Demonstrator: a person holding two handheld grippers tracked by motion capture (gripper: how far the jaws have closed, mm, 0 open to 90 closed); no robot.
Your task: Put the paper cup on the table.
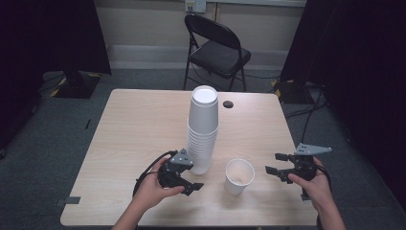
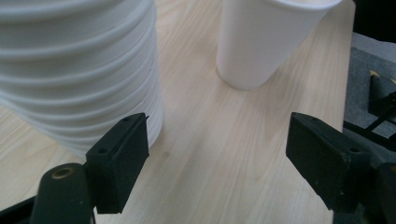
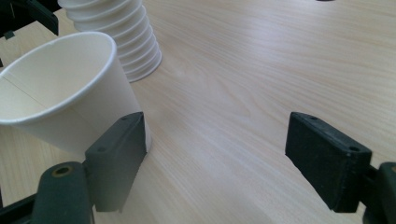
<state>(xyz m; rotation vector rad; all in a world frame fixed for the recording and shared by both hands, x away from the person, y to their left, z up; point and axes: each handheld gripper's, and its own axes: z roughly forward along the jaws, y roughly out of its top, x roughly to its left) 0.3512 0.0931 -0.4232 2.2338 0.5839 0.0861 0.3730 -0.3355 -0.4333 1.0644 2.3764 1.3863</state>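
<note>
A tall stack of white paper cups point(image 1: 203, 129) stands upside down near the middle of the wooden table point(image 1: 139, 129). A single white paper cup point(image 1: 239, 175) stands upright to its right, mouth up. My left gripper point(image 1: 191, 178) is open, just left of the stack's base, with nothing between its jaws. In the left gripper view the stack point(image 2: 79, 65) is at left and the single cup point(image 2: 266, 37) ahead. My right gripper point(image 1: 275, 164) is open to the right of the single cup point(image 3: 65, 93), holding nothing; the stack point(image 3: 119, 32) stands behind.
A black folding chair point(image 1: 216, 48) stands beyond the table's far edge. A small dark hole point(image 1: 228, 104) sits near the table's back edge. Dark curtains hang at both sides, and cables lie on the grey carpet at right.
</note>
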